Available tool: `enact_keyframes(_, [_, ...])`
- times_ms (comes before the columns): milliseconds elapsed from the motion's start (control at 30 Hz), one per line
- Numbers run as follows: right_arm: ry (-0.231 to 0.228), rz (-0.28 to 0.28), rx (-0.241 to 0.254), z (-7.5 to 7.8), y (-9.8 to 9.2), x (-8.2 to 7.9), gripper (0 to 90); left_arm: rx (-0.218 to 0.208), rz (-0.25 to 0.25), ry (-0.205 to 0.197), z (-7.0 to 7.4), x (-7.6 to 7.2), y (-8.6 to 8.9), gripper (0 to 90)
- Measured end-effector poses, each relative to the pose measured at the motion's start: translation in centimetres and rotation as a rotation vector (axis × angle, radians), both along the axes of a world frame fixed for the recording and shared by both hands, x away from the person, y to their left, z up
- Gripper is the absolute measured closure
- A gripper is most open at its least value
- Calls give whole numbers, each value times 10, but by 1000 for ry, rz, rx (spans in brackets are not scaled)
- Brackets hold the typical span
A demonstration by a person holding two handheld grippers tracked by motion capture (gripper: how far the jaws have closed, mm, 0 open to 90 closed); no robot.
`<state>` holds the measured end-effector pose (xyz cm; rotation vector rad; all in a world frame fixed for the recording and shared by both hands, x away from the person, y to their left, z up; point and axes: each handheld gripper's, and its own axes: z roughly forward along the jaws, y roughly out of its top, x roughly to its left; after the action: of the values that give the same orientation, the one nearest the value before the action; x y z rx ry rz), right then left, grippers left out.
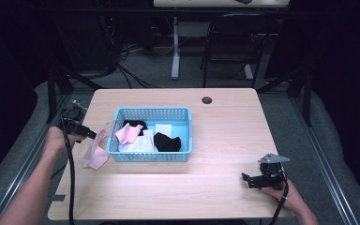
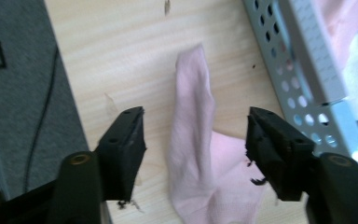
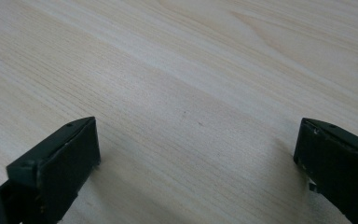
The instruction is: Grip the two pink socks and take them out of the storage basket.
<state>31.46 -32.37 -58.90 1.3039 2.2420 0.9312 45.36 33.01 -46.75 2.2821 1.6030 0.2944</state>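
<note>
Sock [image 2: 200,154], pink, lay on the table just left of the basket [image 1: 122,157], long axis running away between the left gripper's [image 2: 196,149] parted, empty jaws. Right gripper [image 3: 198,163] gaped idle, well right of the basket.

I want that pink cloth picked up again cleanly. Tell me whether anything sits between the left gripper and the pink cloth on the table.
Nothing visible does. The left gripper is open right above the pink cloth, which lies on the bare table between its jaws. The blue basket stands just beside it, off to one side.
</note>
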Motion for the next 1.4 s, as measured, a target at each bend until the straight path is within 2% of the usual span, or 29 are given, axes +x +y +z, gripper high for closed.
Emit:
enact_keyframes(67, [0, 0, 1, 0, 0, 0, 0, 0, -12, -26, 14, -1, -4, 277])
enact_keyframes(133, [0, 0, 0, 0, 0, 0, 0, -6, -18, -31, 18, -2, -5, 233])
enact_keyframes(167, [0, 0, 4, 0, 0, 0, 0, -6, -26, -46, 26, -1, -8, 217])
enact_keyframes(333, [0, -4, 3, 0, 1, 0, 0, -7, -49, -68, 39, 0, -16, 157])
enact_keyframes(400, [1, -3, 6, 0, 1, 0, 0, -10, -63, -88, 46, 0, -21, 155])
enact_keyframes(433, [-2, -8, 2, 0, 1, 0, 0, -8, -74, -103, 51, 0, -28, 148])
enact_keyframes(500, [-2, -9, 1, 0, 1, 0, 0, -6, -84, -108, 54, 0, -31, 143])
enact_keyframes(633, [1, -6, -3, 0, 1, 0, 0, -5, -120, -128, 62, 2, -49, 103])
enact_keyframes(833, [-1, -9, -3, 0, 1, 0, 0, 11, -145, -131, 63, 7, -67, 49])
enact_keyframes(1200, [0, -7, -6, 0, 0, 0, 0, 0, -190, -137, 58, 15, -96, 3])
enact_keyframes(1300, [-1, -8, -4, 0, 1, 0, 0, -5, -198, -143, 55, 17, -104, 3])
enact_keyframes(1400, [2, -3, -7, 0, 0, 0, 0, 0, -225, -131, 48, 21, -118, 4])
